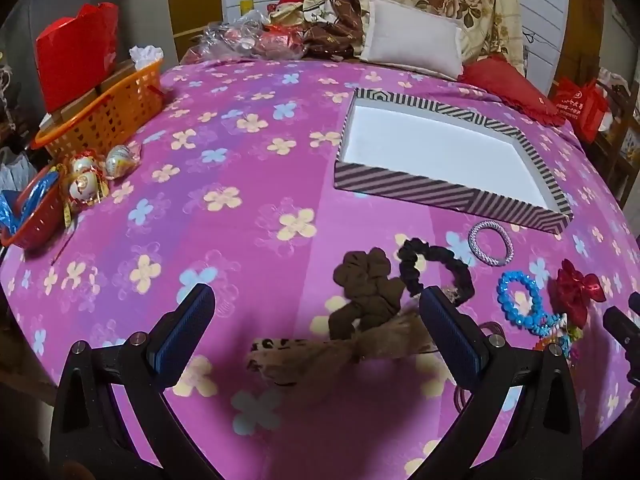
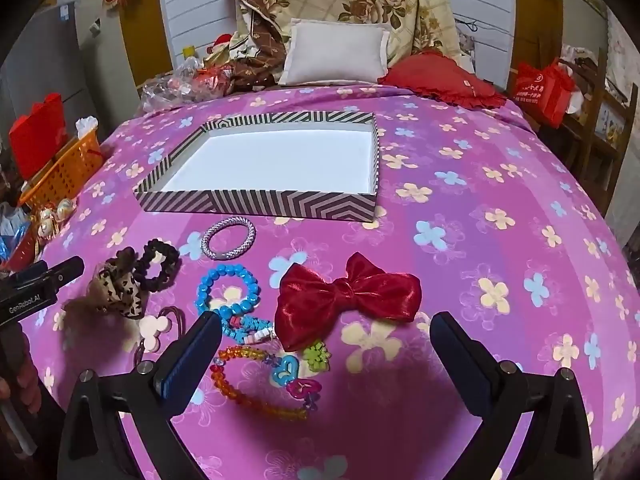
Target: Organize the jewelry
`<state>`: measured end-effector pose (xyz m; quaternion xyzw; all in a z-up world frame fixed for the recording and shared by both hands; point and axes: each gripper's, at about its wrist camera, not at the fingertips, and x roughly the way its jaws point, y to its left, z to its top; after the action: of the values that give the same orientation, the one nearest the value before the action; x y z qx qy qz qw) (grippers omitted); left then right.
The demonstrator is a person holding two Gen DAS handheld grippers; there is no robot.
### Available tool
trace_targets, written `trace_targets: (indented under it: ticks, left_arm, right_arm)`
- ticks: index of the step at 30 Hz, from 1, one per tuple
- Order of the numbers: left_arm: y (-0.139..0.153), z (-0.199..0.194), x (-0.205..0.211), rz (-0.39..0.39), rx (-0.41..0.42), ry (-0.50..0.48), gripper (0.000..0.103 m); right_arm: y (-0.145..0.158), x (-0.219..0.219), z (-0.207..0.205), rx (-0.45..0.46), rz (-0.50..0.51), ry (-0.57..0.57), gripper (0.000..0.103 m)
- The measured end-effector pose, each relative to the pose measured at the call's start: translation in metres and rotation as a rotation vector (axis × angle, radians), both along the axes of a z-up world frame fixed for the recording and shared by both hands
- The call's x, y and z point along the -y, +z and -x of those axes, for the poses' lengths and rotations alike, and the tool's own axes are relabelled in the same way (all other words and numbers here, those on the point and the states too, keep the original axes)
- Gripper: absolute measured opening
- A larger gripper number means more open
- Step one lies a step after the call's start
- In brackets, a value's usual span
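Observation:
A striped box (image 1: 444,193) (image 2: 260,202) with a white inside lies open on the pink flowered bedspread. In front of it lie a lilac bracelet (image 1: 490,242) (image 2: 229,238), a black scrunchie (image 1: 436,268) (image 2: 160,266), a brown leopard scrunchie (image 1: 360,320) (image 2: 116,288), a blue bead bracelet (image 1: 520,300) (image 2: 226,290), a red bow (image 1: 574,290) (image 2: 348,294) and an orange bead bracelet (image 2: 248,388). My left gripper (image 1: 316,334) is open, low over the brown scrunchie. My right gripper (image 2: 326,354) is open, just in front of the red bow.
An orange basket (image 1: 104,112) (image 2: 60,172) and a red basket (image 1: 36,212) with wrapped ornaments stand at the bed's left edge. Pillows (image 1: 412,36) (image 2: 336,54) and a red cushion (image 2: 444,76) lie at the far end. A red bag (image 2: 544,88) stands at the right.

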<state>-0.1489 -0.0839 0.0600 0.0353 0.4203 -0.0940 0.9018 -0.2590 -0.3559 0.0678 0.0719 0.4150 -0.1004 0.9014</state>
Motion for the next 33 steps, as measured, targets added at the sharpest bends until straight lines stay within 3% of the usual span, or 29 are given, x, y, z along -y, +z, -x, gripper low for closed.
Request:
trace_targets:
  ticks: [33]
  left_arm:
    - [-0.0023, 0.0044, 0.0064, 0.009, -0.020, -0.011, 0.102]
  right_arm:
    - [-0.0063, -0.0014, -0.0052, -0.014, 0.014, -0.001, 0.103]
